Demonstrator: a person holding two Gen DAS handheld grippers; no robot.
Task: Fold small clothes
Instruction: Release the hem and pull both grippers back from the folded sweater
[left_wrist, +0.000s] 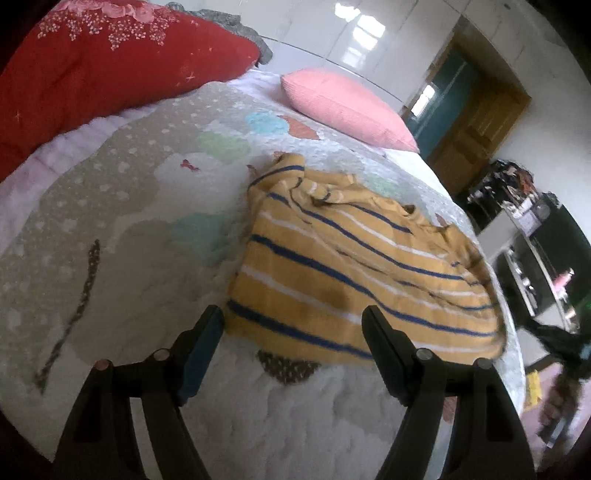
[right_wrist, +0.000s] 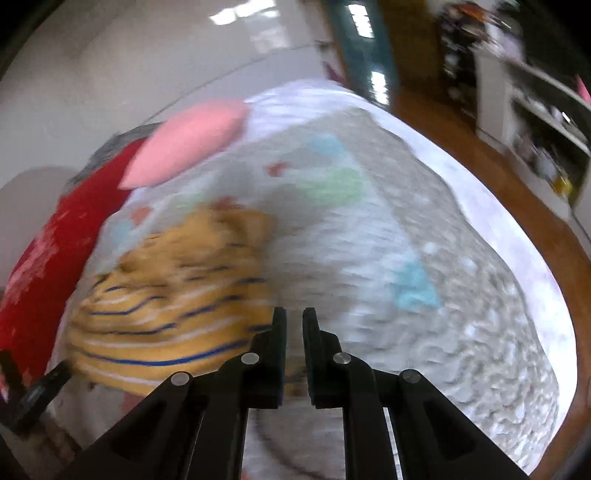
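Looking at the bed (left_wrist: 110, 221) first, we see its patterned quilt taking up most of both views, with a red blanket (left_wrist: 92, 62) and a pink pillow (left_wrist: 347, 107) at the far end. The striped yellow shirt (left_wrist: 351, 266) lies rumpled near the edge. Our left claw (left_wrist: 293, 321) is spread wide just short of its hem. Our right claw (right_wrist: 294, 321) is almost pressed together, gripping nothing, beside the shirt.

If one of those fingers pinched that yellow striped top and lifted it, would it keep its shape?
Probably not. The yellow striped top already lies rumpled on the quilt, so it looks soft and would likely droop. It seems thin knit, probably light. Pushed, it would likely bunch rather than slide.
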